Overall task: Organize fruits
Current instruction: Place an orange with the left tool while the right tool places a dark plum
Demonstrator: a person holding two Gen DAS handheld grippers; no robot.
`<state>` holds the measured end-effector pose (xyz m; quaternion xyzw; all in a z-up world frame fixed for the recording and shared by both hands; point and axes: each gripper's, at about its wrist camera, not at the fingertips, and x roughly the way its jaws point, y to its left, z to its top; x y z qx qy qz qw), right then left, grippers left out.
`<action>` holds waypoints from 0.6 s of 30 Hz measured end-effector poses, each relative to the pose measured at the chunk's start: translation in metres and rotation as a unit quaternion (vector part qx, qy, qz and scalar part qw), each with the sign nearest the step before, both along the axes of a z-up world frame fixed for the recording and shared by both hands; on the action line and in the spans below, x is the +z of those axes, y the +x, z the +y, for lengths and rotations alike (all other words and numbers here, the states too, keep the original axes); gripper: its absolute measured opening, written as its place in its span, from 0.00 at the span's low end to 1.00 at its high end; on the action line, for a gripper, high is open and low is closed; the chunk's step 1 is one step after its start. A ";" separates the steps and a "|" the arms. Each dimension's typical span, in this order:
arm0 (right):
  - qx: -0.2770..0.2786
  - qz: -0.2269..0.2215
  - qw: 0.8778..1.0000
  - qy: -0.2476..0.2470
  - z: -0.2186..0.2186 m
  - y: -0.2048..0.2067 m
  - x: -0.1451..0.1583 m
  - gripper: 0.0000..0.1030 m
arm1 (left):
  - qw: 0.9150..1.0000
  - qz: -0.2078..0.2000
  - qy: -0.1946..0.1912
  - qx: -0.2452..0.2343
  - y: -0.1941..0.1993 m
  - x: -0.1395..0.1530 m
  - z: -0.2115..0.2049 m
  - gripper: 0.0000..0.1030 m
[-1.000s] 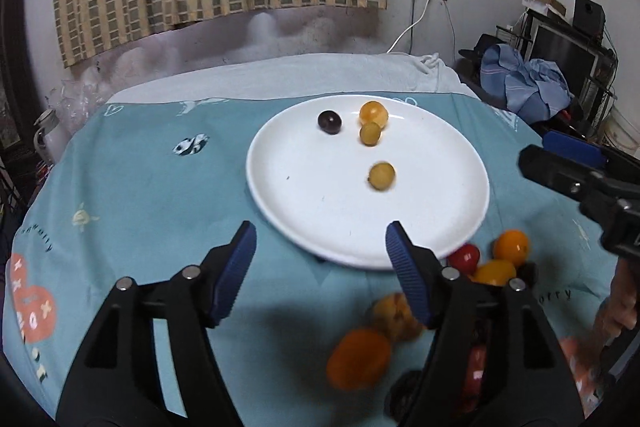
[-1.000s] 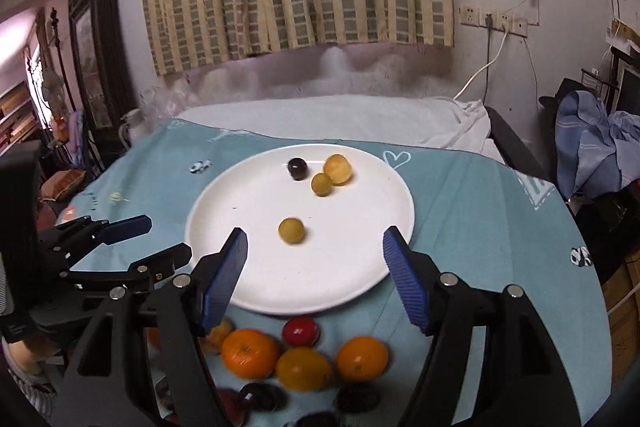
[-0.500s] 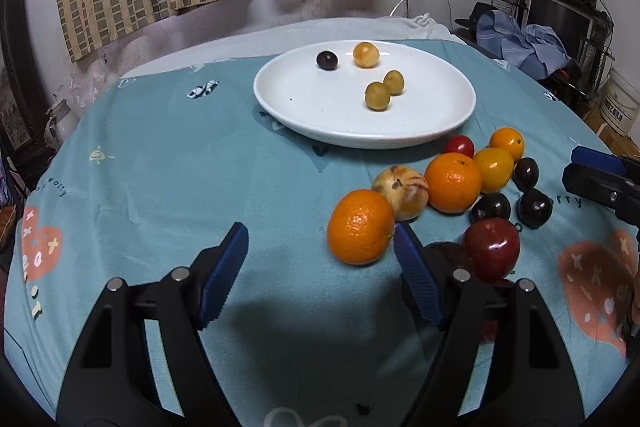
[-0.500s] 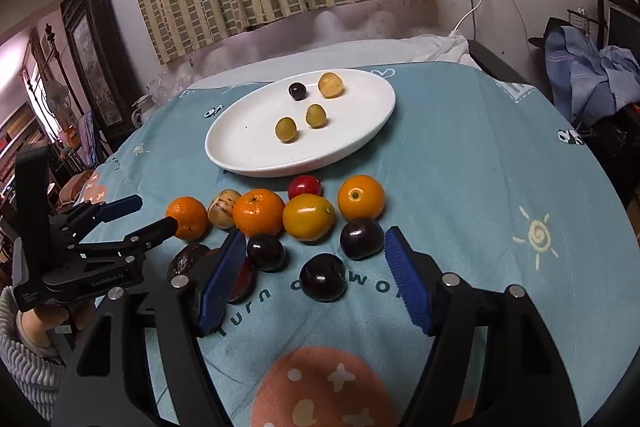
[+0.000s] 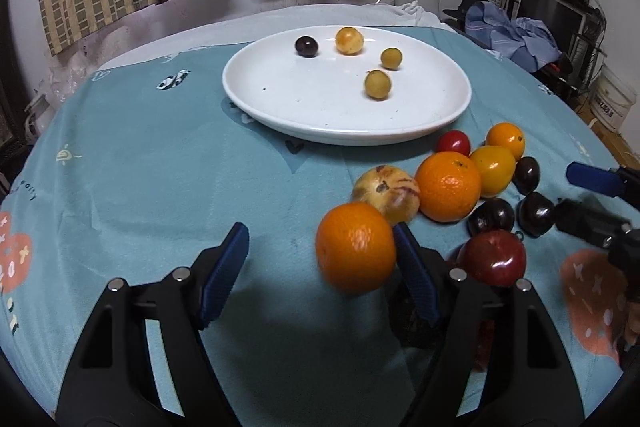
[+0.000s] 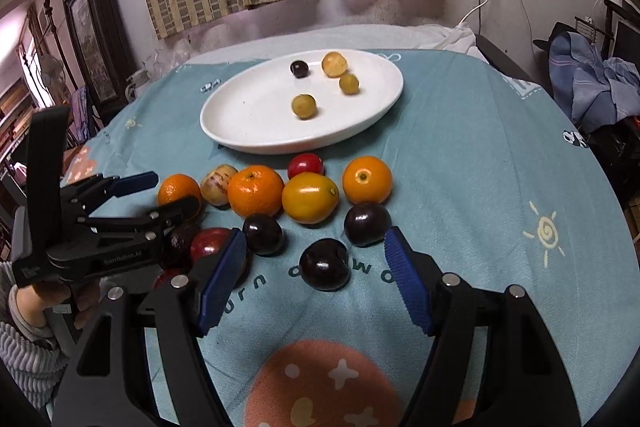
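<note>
From the left wrist, the left hand-held gripper [image 5: 320, 259] stood spread, its jaws closing, an orange [image 5: 355, 246] between them against the right pad. The plate [image 5: 280, 99] lay toward the table's far edge.

From the right wrist, the right hand-held gripper [image 6: 314, 259] stood spread around a plum [image 6: 324, 264], pads clear.

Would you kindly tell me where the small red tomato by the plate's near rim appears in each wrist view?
Left wrist view: the small red tomato sits right of centre, just below the white plate rim, left of a small orange.
Right wrist view: the same tomato is near the centre, just below the plate rim.
Shared landmark: the white plate.
</note>
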<state>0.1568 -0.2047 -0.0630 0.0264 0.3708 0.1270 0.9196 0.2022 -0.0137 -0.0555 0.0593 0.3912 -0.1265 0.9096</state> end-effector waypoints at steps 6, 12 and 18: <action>-0.007 0.015 1.000 -0.002 -0.004 0.006 -0.007 0.70 | 0.999 0.021 -0.019 -0.022 0.004 -0.005 -0.001 0.38; -0.016 0.016 1.000 -0.010 -0.008 0.005 -0.009 0.70 | 1.000 0.017 -0.017 -0.003 -0.006 -0.002 0.010 0.36; -0.032 0.015 0.999 -0.034 -0.010 0.010 -0.015 0.64 | 0.999 0.014 -0.030 0.018 -0.006 0.002 0.021 0.36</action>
